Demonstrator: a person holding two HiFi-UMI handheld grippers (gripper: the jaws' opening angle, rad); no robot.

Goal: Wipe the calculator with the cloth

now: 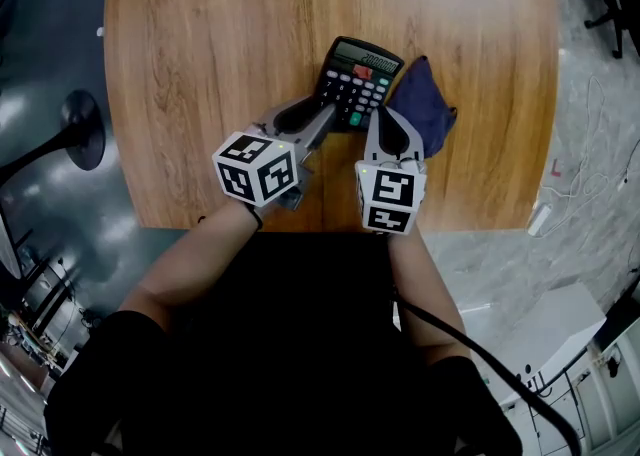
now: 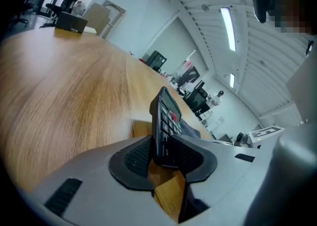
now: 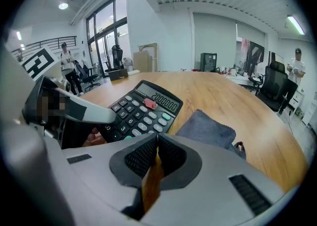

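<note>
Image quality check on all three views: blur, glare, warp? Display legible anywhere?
Head view: sharp, evenly lit. Left gripper view: heavy fisheye bend, near table soft, ceiling lamp blown out, calculator nearly edge-on. Right gripper view: dark vignette corners, display digits legible, cloth crisp.

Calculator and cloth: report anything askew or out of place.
The black desktop calculator sits skewed on the wooden table, its near edge clamped by the left gripper. The dark blue cloth lies crumpled beside it, in neither gripper; the right gripper is shut, empty.
</note>
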